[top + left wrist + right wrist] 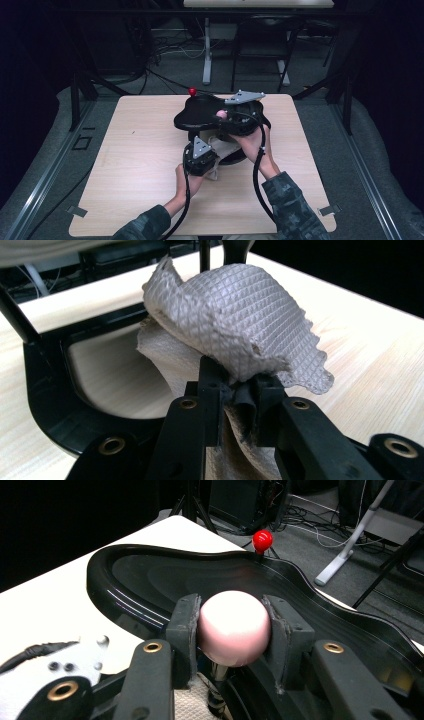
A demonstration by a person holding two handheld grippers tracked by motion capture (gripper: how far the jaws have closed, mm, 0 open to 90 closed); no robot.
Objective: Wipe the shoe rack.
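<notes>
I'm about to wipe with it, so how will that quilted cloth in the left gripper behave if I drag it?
Probably floppy: the cloth droops in folds over the left gripper, which is pinched shut on a bunched part. Its embossed, ragged-edged weave looks paper-like, so it may tear if snagged on the black tray. It seems light, so it should trail rather than push.

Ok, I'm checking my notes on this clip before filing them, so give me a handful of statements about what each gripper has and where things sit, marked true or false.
1. The left gripper is shut on a beige textured cloth. True.
2. The right gripper holds the red ball. False: it is shut on the pink ball; the red ball stands at the far edge of the black tray.
3. The black tray is lifted above the table in the high view. True.
4. The table top is dark metal. False: it is light wood.
5. The cloth is folded flat on the table. False: it is bunched up in the jaws.
</notes>
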